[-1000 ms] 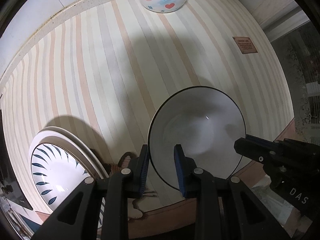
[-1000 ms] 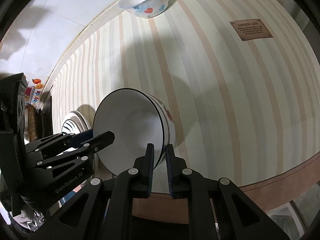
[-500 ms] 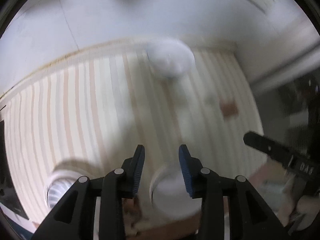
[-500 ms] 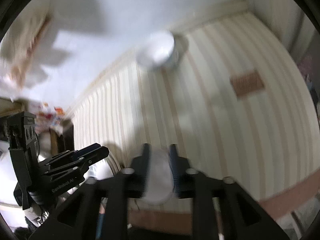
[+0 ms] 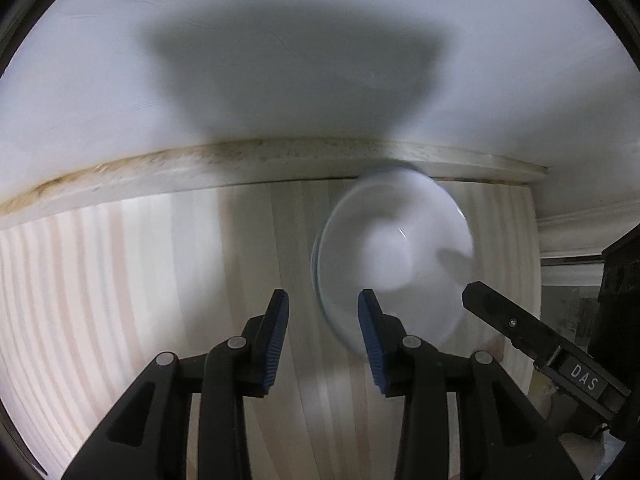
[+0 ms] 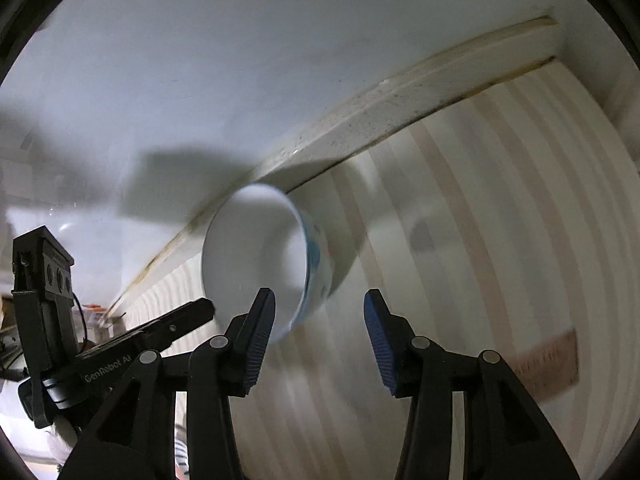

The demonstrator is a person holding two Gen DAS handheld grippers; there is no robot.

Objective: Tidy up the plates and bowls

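Two grippers are in my feeds, neither pinching anything: the left gripper stands spread with bare cloth between its pads, and the right gripper has its jaws opening, nothing between them. The blurred white bowl sits on the striped desk, near the wall.

white bowl, upright, by wall
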